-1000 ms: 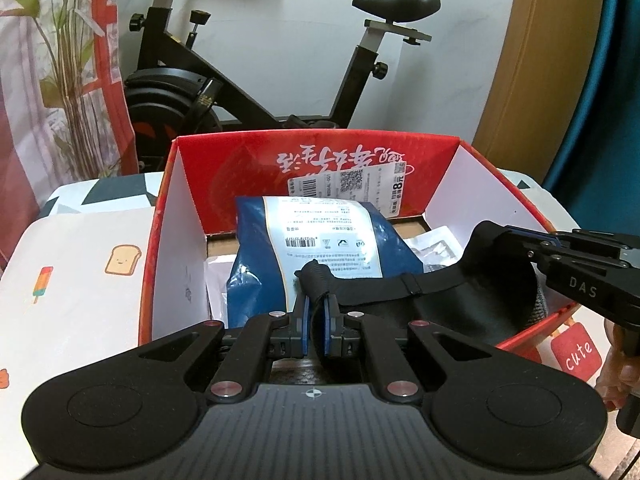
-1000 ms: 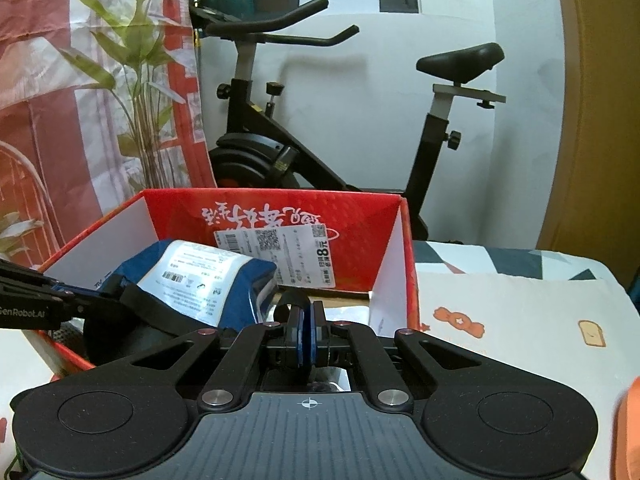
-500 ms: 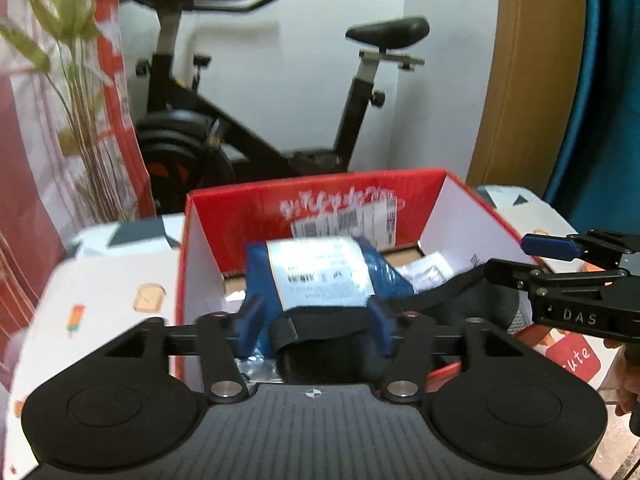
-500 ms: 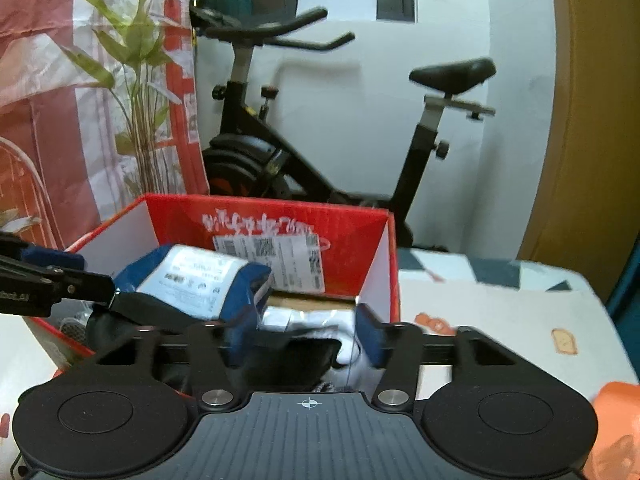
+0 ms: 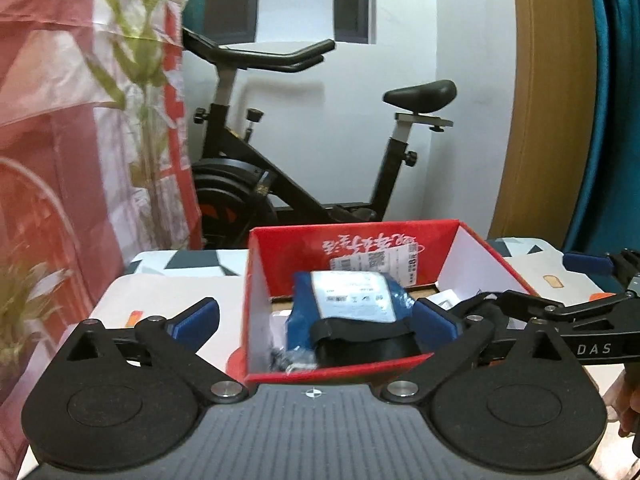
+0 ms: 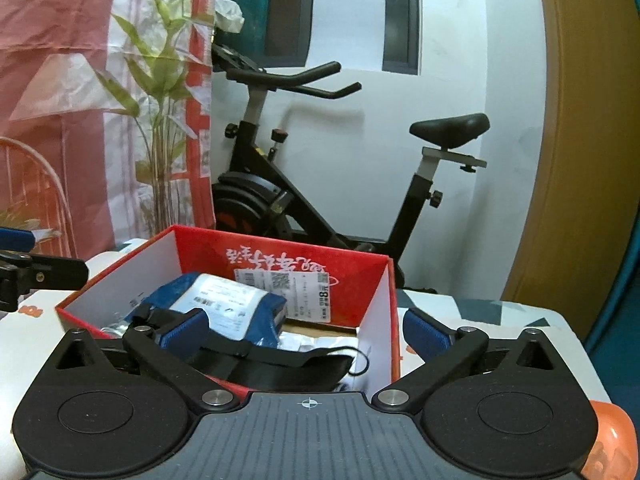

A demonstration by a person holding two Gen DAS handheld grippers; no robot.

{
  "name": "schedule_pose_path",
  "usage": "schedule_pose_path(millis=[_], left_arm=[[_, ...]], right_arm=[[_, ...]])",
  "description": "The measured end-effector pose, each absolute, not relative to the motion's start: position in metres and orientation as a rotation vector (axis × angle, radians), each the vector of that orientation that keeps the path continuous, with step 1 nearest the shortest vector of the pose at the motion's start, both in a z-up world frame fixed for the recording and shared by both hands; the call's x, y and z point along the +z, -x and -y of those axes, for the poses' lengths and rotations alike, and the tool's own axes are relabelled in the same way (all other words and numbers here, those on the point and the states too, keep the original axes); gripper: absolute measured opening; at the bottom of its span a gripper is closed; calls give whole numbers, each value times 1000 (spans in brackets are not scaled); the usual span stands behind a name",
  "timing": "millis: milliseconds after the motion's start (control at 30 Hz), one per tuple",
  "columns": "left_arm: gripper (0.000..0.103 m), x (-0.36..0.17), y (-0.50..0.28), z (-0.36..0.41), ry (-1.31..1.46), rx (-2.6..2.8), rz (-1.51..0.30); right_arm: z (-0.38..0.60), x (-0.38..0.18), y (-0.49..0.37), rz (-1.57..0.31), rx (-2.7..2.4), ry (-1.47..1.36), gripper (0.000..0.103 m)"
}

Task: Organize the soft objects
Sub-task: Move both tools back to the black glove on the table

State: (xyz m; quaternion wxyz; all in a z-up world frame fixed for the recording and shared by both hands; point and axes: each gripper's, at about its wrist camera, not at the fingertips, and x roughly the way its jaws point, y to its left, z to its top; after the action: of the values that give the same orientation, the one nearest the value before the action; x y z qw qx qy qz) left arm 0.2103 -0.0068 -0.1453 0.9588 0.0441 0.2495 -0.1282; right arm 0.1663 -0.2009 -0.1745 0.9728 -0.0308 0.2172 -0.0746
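Observation:
A red cardboard box (image 5: 340, 365) (image 6: 280, 250) stands on the table. In it lie a blue parcel with a white label (image 5: 348, 300) (image 6: 224, 300) and a black soft strapped item (image 5: 360, 340) (image 6: 288, 368) draped over the parcel's near side. My left gripper (image 5: 316, 316) hovers above the box's near edge, its jaws opening wide, with nothing pressed between the pads. My right gripper (image 6: 304, 330) hangs over the box's near right corner, its jaws opening too and free of the black item. The right gripper's fingers (image 5: 532, 306) show at the box's right side in the left wrist view.
An exercise bike (image 5: 304, 184) (image 6: 320, 200) stands behind the table. A plant and a red and white curtain (image 6: 80, 100) are at the left, a wooden panel (image 5: 536, 120) at the right. The printed tablecloth (image 5: 172, 296) lies around the box. An orange object (image 6: 612, 432) shows at the lower right.
Both grippers were shut on the black item and have let it go, opening wide. Both have pulled back and risen, so the box looks smaller and lower.

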Motion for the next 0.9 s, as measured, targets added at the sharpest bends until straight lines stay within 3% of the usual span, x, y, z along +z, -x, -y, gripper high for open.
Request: schedule_pose_path(millis=[433, 633, 767, 900], left_arm=[[103, -180, -148, -40, 4, -209, -513], [101, -212, -138, -51, 46, -210, -597], [79, -231, -140, -55, 99, -252, -665], [75, -240, -145, -58, 139, -274, -694]], right_arm=[[185, -229, -125, -480, -129, -73, 103], [184, -263, -121, -545, -103, -114, 100], [182, -278, -129, -574, -54, -118, 94], [178, -291, -143, -605, -24, -106, 84]])
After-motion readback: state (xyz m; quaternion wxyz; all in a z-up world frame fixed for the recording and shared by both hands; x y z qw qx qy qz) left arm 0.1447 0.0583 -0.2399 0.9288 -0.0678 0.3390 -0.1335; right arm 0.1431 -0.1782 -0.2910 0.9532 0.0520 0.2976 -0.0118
